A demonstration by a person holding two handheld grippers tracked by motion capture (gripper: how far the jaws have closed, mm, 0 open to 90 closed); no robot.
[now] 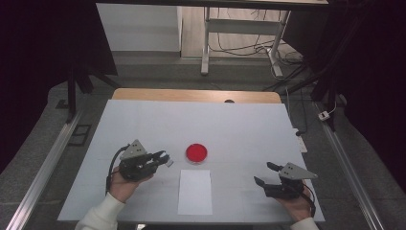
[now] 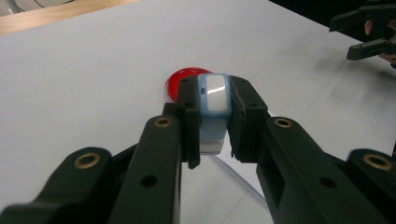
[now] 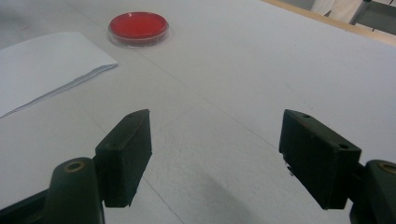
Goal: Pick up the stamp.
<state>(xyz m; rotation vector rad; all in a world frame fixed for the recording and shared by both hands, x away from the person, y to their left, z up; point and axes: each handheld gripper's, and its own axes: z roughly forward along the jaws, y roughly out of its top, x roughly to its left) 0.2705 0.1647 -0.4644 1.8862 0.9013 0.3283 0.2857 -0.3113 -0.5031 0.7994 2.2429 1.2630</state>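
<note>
- a small light-blue and white block-shaped object [image 2: 214, 109] is seen pinched between the black jaws of the left gripper [image 2: 214, 121], pressed on both sides by the pads; in the high view it shows as a pale bit at the jaw tips [image 1: 168, 162].
- the left gripper [image 1: 165, 158] is held in a hand [image 1: 125, 183] over the left part of the white table sheet [image 1: 143, 124], its jaws pointed toward a round, shallow, clear dish with red contents [image 1: 197, 153].
- the held object is kept just beside that red dish [image 2: 180, 83], on its left in the high view; whether it rests on the sheet cannot be told.
- a white rectangular sheet of paper [image 1: 195, 191] is laid flat near the dish, on the person's side of it.
- the right gripper [image 1: 264, 174] is held well apart, at the right of the table, with its jaws spread wide and nothing between them [image 3: 215, 154].
- from the right gripper view, the dish [image 3: 138, 26] and the paper [image 3: 44, 65] are seen farther off.
</note>
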